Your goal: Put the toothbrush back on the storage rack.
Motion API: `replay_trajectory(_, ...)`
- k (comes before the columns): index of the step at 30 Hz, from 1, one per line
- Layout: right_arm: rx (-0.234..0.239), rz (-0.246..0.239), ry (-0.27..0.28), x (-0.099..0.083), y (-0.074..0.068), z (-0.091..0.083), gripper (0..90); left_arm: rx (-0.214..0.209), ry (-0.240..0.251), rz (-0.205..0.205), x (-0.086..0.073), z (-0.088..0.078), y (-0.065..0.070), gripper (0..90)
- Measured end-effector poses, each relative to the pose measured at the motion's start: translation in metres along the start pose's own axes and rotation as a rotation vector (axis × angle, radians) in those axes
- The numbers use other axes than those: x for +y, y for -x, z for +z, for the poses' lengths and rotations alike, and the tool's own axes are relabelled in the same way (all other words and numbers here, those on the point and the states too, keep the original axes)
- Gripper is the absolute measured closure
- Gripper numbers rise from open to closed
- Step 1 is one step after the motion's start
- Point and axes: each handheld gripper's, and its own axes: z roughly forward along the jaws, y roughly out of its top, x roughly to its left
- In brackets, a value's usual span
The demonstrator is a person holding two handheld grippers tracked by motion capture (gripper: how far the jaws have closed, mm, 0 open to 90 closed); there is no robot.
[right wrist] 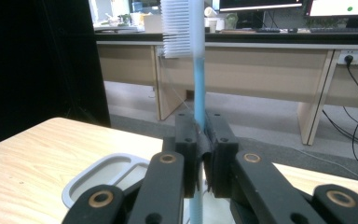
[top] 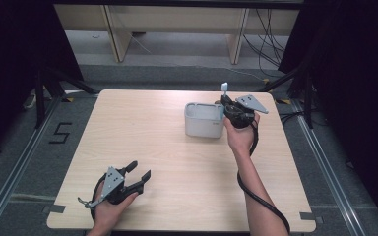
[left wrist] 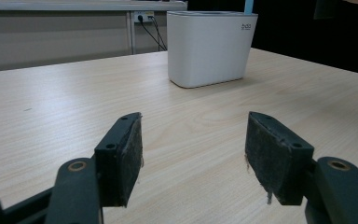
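Observation:
A white rectangular holder (top: 204, 120) stands on the wooden table (top: 167, 147), right of centre; it appears too in the left gripper view (left wrist: 210, 47) and as a rim in the right gripper view (right wrist: 105, 175). My right gripper (top: 225, 103) hovers at the holder's right edge, shut on a light blue toothbrush (right wrist: 196, 84). The toothbrush stands upright, its white bristles (top: 224, 87) on top. My left gripper (top: 140, 173) rests near the front left of the table, open, with nothing between its pads (left wrist: 121, 158).
Wooden desks with cables (top: 266, 34) stand beyond the table's far edge. Black curtains and stand legs (top: 44, 88) flank the table on both sides. A floor mark "5" (top: 60, 132) lies to the left.

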Motion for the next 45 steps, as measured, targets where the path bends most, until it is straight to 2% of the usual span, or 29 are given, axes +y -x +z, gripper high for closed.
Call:
replay_trajectory(1, -0.007, -0.011, 0.008, -0.001, 0.001, 0.001, 85.4, 0.0, 0.0, -0.001, 0.0, 0.0, 0.0, 36.5)
replay_trajectory(2, 0.005, -0.004, 0.004, -0.002, 0.001, 0.001, 85.4, 0.0, 0.0, -0.001, 0.0, 0.0, 0.0, 36.4)
replay_trajectory(4, -0.007, 0.0, 0.001, -0.004, 0.001, 0.001, 85.4, 0.0, 0.0, 0.0, 0.0, 0.0, 0.0, 36.5)
replay_trajectory(7, 0.002, -0.006, -0.005, -0.006, 0.002, 0.002, 85.4, 0.0, 0.0, 0.0, 0.0, 0.0, 0.0, 36.4)
replay_trajectory(8, -0.008, 0.018, -0.014, -0.008, 0.0, 0.001, 85.4, 0.0, 0.0, 0.0, 0.0, 0.0, 0.0, 36.4)
replay_trajectory(9, -0.005, -0.009, -0.009, -0.008, 0.003, 0.002, 85.4, 0.0, 0.0, 0.0, 0.0, 0.0, 0.0, 36.5)
replay_trajectory(13, -0.01, 0.016, -0.021, -0.011, 0.002, 0.002, 85.4, 0.0, -0.001, 0.001, 0.0, 0.0, 0.0, 36.5)
replay_trajectory(15, -0.001, -0.003, -0.017, -0.013, 0.004, 0.004, 85.4, 0.0, 0.0, 0.001, 0.0, 0.0, 0.0, 36.5)
replay_trajectory(17, -0.015, 0.006, -0.022, -0.014, 0.003, 0.003, 85.3, 0.001, 0.0, 0.0, 0.0, 0.0, 0.0, 36.5)
replay_trajectory(18, -0.003, 0.001, -0.026, -0.015, 0.004, 0.004, 85.3, 0.001, 0.0, 0.0, 0.0, 0.0, 0.0, 36.5)
replay_trajectory(21, -0.01, 0.021, -0.037, -0.018, 0.004, 0.004, 85.3, 0.001, 0.0, 0.001, 0.0, 0.0, 0.0, 36.5)
replay_trajectory(22, -0.015, 0.007, -0.029, -0.019, 0.005, 0.005, 85.3, 0.0, 0.0, 0.0, 0.0, 0.0, 0.0, 36.5)
replay_trajectory(26, -0.016, 0.024, -0.045, -0.023, 0.004, 0.005, 85.1, 0.0, -0.001, 0.0, 0.0, 0.0, 0.0, 36.5)
replay_trajectory(28, -0.008, 0.009, -0.046, -0.025, 0.007, 0.005, 85.0, 0.0, -0.001, 0.001, 0.0, 0.0, 0.0, 36.5)
replay_trajectory(29, -0.012, 0.037, -0.061, -0.026, 0.005, 0.005, 85.0, 0.0, -0.001, 0.001, 0.0, 0.0, 0.0, 36.5)
replay_trajectory(31, -0.014, 0.013, -0.047, -0.028, 0.007, 0.006, 84.9, 0.0, -0.001, 0.001, 0.0, 0.0, 0.0, 36.5)
replay_trajectory(32, -0.017, 0.038, -0.057, -0.029, 0.005, 0.006, 84.8, 0.0, -0.001, 0.001, 0.0, 0.0, 0.0, 36.5)
replay_trajectory(33, -0.015, 0.042, -0.066, -0.029, 0.005, 0.005, 84.9, 0.0, -0.001, 0.001, 0.0, 0.0, 0.0, 36.5)
replay_trajectory(36, -0.015, 0.012, -0.067, -0.03, 0.007, 0.007, 84.8, 0.0, 0.0, 0.001, 0.0, 0.0, 0.0, 36.5)
replay_trajectory(37, -0.013, 0.022, -0.067, -0.031, 0.006, 0.007, 84.8, 0.0, -0.001, 0.001, 0.0, 0.0, 0.0, 36.5)
replay_trajectory(40, -0.02, 0.008, -0.065, -0.032, 0.008, 0.007, 84.9, 0.0, 0.0, 0.0, 0.0, 0.0, 0.0, 36.5)
replay_trajectory(42, -0.017, 0.021, -0.072, -0.033, 0.007, 0.007, 84.8, 0.0, -0.001, 0.001, 0.0, 0.0, 0.0, 36.5)
replay_trajectory(44, -0.019, 0.006, -0.071, -0.034, 0.009, 0.007, 84.8, 0.0, -0.001, 0.0, 0.0, 0.0, 0.0, 36.5)
replay_trajectory(45, -0.014, 0.022, -0.078, -0.036, 0.008, 0.007, 84.9, 0.0, 0.0, 0.001, 0.0, 0.0, 0.0, 36.5)
